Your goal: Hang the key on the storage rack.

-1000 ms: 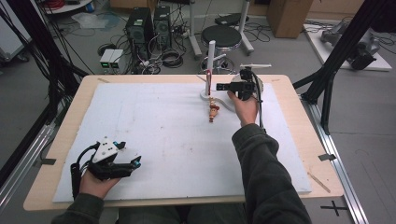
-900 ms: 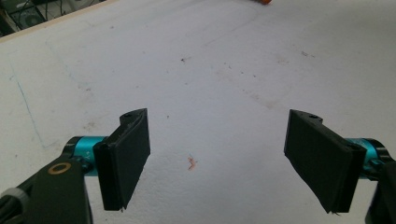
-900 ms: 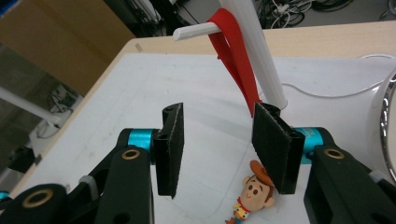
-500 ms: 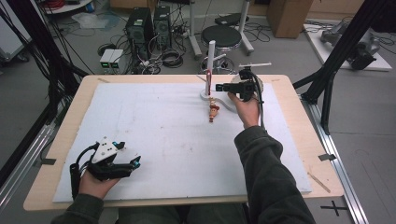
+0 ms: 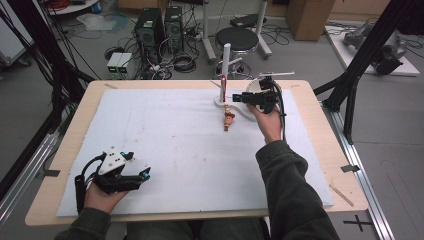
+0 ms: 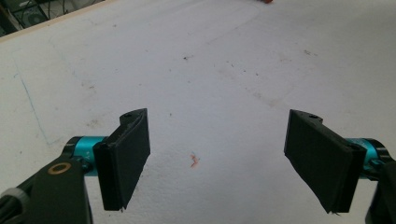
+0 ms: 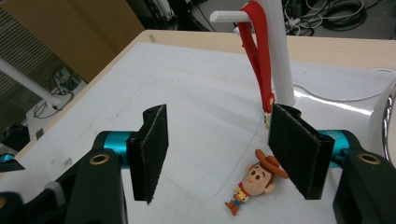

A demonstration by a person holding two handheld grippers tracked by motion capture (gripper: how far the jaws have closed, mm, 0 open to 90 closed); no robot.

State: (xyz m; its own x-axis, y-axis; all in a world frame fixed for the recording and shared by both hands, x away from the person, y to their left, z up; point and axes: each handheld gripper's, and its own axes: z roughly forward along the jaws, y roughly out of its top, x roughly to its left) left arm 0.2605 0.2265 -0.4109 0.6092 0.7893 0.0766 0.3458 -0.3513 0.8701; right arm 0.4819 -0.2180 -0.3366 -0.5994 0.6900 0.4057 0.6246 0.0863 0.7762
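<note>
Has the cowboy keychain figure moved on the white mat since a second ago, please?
No. The cowboy figure lies in the same spot just in front of the white stand's base, its red strap hung on the peg.

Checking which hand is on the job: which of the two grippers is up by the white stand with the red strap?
The right gripper, at the table's far side beside the white stand; the left gripper rests near the front edge.

Overhead cam, two close gripper cams.

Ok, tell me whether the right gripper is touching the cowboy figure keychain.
Apart. In the right gripper view the right gripper has its jaws spread, just opening, with nothing between them; the cowboy figure lies on the white mat beyond the pads.
</note>
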